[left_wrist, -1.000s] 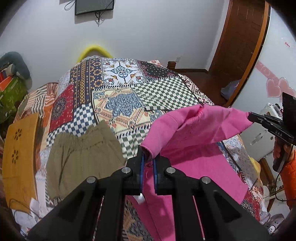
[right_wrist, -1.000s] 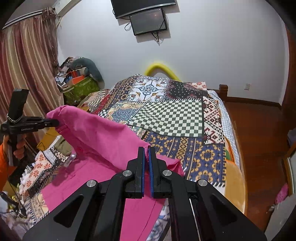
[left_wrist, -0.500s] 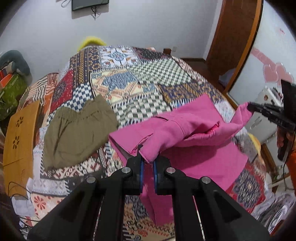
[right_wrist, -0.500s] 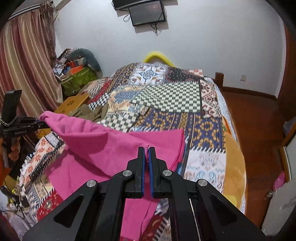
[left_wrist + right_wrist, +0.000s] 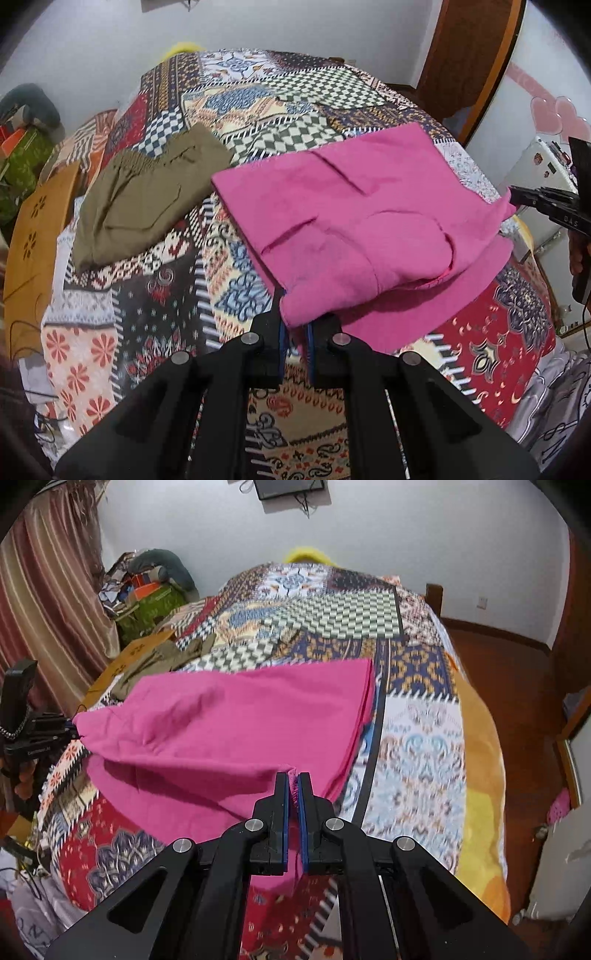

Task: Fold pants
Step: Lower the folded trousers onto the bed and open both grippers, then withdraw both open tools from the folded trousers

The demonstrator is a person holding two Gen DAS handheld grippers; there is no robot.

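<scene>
Directly ahead of both tools, the pink pants [image 5: 354, 221] lie doubled over on the patchwork bedspread [image 5: 155, 317], an upper layer drawn back toward the grippers over a lower layer that shows as a protruding pink margin. The left gripper [image 5: 294, 325] is clenched on the near left corner of the upper layer; its jaws stand nearly closed with cloth pinched between them. The right gripper [image 5: 293, 775] is likewise clamped on the near right corner, a sliver of pink fabric visible between its blue pads [image 5: 285, 805]. In each wrist view the opposite tool appears at the frame's outer edge, level with the held hem, so the cloth spans the gap between the two tools.

Progress, as a judgement: one fold across the garment's length appears made, since the far crease lies flat and straight beyond the tools. The held edge is not yet laid down; it hangs slightly raised, with a soft bulge near the right-hand corner. Remaining work probably includes lowering and aligning this edge with the lower layer, letting go, smoothing, and perhaps a further fold to a compact shape.

To the left of the left tool and farther away, olive shorts [image 5: 144, 195] lie apart from the pink garment, beside a wooden board [image 5: 33, 240].
</scene>
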